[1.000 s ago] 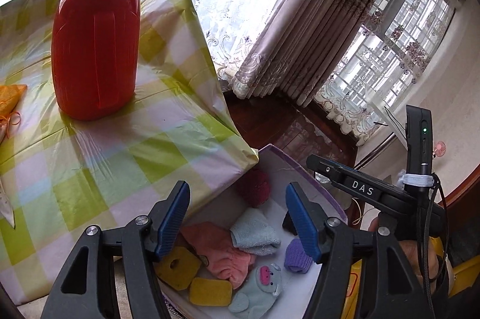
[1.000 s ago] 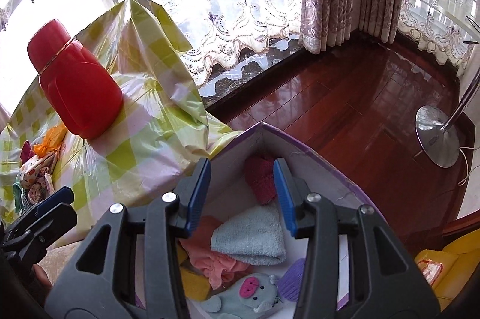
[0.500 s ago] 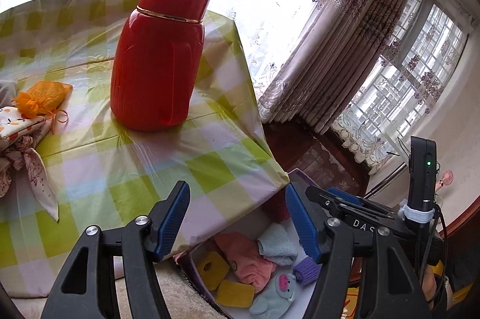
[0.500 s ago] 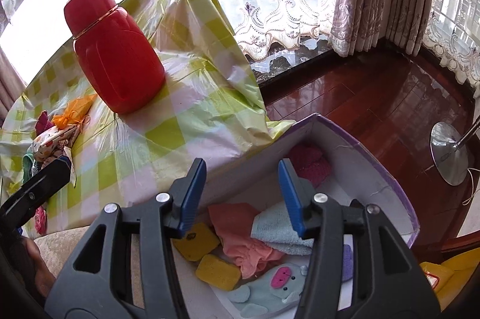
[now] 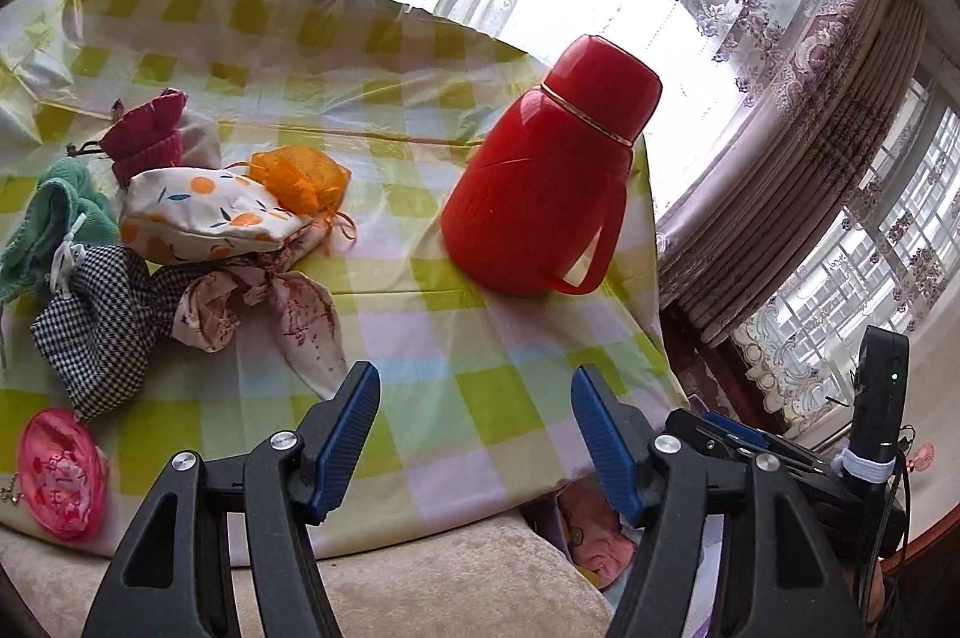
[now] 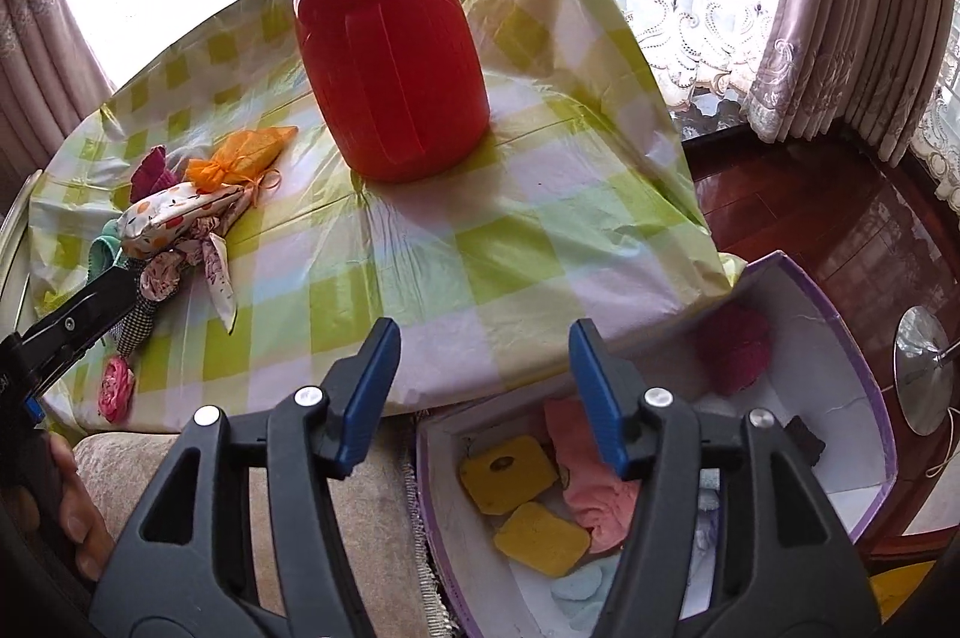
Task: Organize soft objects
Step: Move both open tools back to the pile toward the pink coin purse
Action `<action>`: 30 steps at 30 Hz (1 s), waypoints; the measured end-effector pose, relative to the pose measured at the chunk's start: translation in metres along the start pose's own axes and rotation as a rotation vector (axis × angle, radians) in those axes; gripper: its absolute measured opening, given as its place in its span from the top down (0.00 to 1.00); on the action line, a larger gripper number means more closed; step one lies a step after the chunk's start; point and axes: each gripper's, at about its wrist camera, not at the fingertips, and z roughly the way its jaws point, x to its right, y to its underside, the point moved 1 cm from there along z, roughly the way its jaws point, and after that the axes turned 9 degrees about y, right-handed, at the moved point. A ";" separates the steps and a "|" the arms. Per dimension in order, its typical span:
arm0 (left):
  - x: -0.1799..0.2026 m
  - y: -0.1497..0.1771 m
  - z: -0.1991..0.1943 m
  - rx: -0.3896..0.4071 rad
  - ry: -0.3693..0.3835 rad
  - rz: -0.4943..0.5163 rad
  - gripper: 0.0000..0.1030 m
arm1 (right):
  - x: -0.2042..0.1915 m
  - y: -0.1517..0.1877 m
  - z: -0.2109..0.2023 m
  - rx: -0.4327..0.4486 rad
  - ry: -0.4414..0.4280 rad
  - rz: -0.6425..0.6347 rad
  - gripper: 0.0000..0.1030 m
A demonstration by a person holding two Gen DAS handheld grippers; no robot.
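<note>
A heap of soft things lies at the table's left: an orange-print pouch (image 5: 204,215), an orange mesh bag (image 5: 303,179), a checked pouch (image 5: 93,332), a floral cloth (image 5: 270,305), a green cloth (image 5: 54,218), a red knit piece (image 5: 147,134) and a pink round purse (image 5: 60,473). My left gripper (image 5: 474,440) is open and empty over the table's near edge. My right gripper (image 6: 483,389) is open and empty above the table edge and the purple-rimmed box (image 6: 864,398), which holds yellow sponges (image 6: 516,473), a pink cloth (image 6: 594,494) and a red knit item (image 6: 735,347).
A big red thermos jug (image 5: 540,176) stands on the checked tablecloth (image 5: 480,338), right of the heap. A beige cushion edge (image 5: 420,584) runs below the table. The dark wood floor (image 6: 840,218), curtains and a fan base (image 6: 924,377) lie to the right.
Both grippers have swung from over the box up and left toward the table. The heap of soft things has come into the left view. Both stay open and empty.
</note>
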 end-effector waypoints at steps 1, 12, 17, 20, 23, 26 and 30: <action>-0.009 0.000 -0.006 0.006 -0.011 -0.020 0.35 | -0.007 0.000 0.001 -0.002 -0.006 -0.010 0.38; -0.089 0.009 -0.055 0.012 -0.165 -0.162 0.27 | -0.071 0.007 0.010 -0.038 -0.068 -0.105 0.35; -0.121 0.015 -0.071 -0.013 -0.227 -0.205 0.25 | -0.093 0.010 0.014 -0.050 -0.087 -0.144 0.33; -0.137 0.017 -0.079 -0.027 -0.263 -0.222 0.22 | -0.104 0.012 0.019 -0.059 -0.093 -0.160 0.33; -0.150 0.020 -0.081 -0.076 -0.313 -0.222 0.20 | -0.112 0.014 0.025 -0.077 -0.100 -0.164 0.32; -0.160 0.022 -0.076 -0.126 -0.343 -0.228 0.20 | -0.118 0.016 0.032 -0.092 -0.101 -0.171 0.32; -0.165 0.024 -0.063 -0.197 -0.351 -0.207 0.20 | -0.122 0.014 0.038 -0.104 -0.099 -0.178 0.32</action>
